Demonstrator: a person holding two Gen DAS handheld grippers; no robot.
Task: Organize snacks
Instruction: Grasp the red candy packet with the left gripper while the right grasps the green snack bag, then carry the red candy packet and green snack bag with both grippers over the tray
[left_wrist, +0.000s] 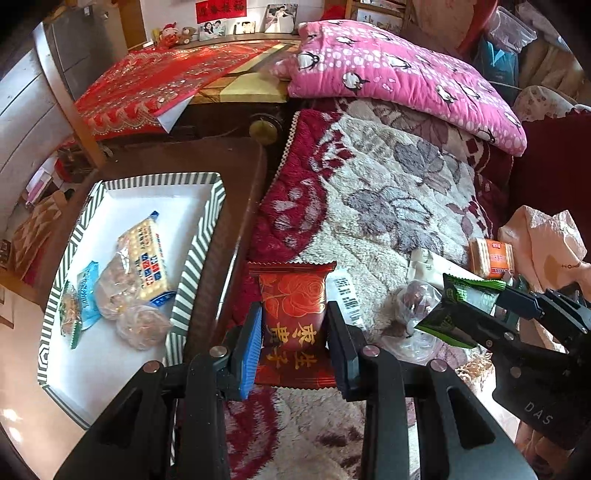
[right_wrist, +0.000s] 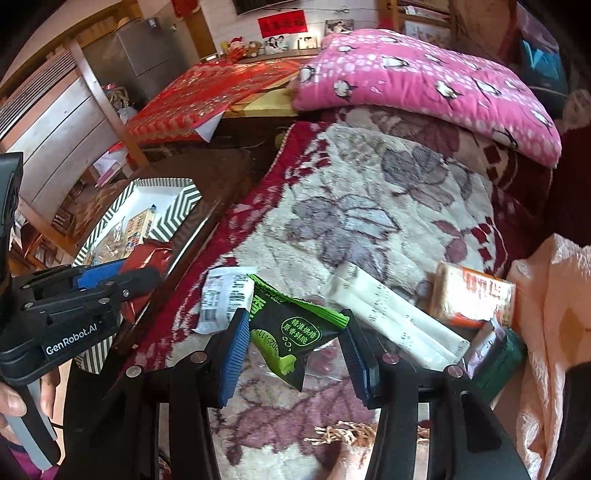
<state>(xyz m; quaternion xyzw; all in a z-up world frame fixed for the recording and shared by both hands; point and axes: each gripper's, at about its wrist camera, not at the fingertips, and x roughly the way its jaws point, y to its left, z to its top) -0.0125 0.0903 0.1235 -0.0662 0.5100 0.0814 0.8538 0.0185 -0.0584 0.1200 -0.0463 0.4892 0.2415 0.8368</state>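
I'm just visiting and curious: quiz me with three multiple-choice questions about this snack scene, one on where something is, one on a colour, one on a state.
1. Where is the striped tray?
A. on the pink pillow
B. on the dark table beside the blanket
C. on the floor

2. What colour is the packet in the right gripper?
A. green and black
B. yellow
C. white

3. What is the left gripper doing?
A. open and empty
B. shut on the red packet
C. resting in the tray

Answers: 1 B, the tray sits on the table; 2 A, the green packet shows between its fingers; 3 B, both fingers press the red packet.
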